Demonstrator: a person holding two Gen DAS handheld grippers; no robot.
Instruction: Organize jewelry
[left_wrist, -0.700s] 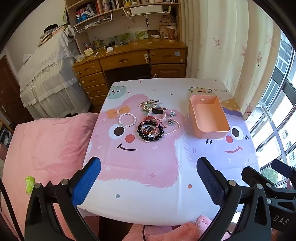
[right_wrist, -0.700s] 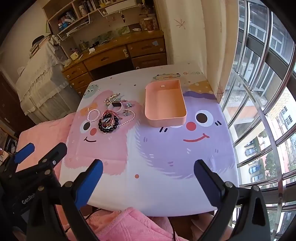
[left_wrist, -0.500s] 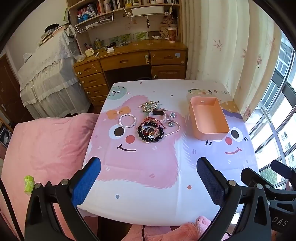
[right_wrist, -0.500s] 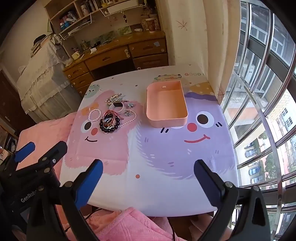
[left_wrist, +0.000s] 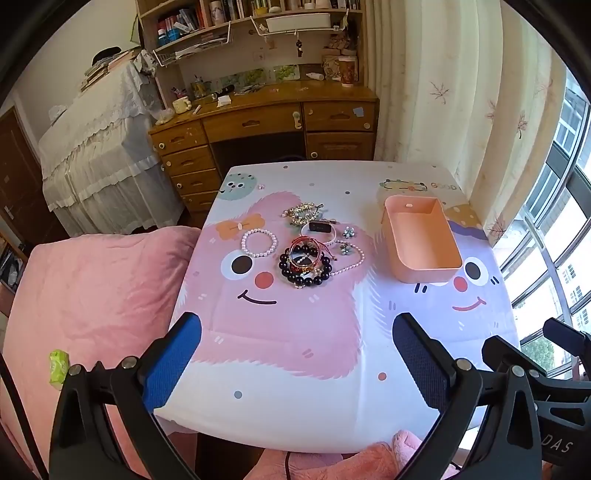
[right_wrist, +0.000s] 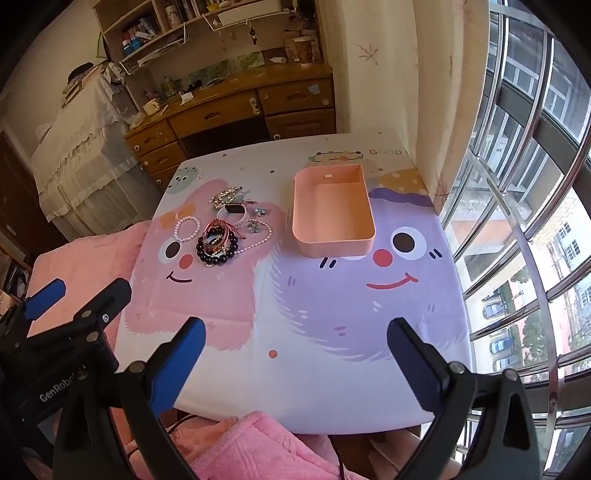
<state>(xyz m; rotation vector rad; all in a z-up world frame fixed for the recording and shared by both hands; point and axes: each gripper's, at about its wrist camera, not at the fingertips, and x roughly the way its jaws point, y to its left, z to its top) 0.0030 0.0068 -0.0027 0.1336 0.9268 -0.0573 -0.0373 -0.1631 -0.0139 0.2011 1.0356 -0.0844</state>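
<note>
On the bench's smooth cartoon-printed cloth (left_wrist: 295, 332), a tangled heap of beaded jewelry (left_wrist: 304, 254) — glossy black beads, pearl strands, red cords — lies just left of a rectangular peach plastic tray (left_wrist: 424, 273). Left claw (left_wrist: 295, 354) and right claw (right_wrist: 295, 354) both hover near the bench's front edge, blue-padded fingers spread wide, gripping nothing.

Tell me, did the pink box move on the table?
No. The pink box sits in the same spot by the purple face's eye; only the camera view shifted slightly.
</note>
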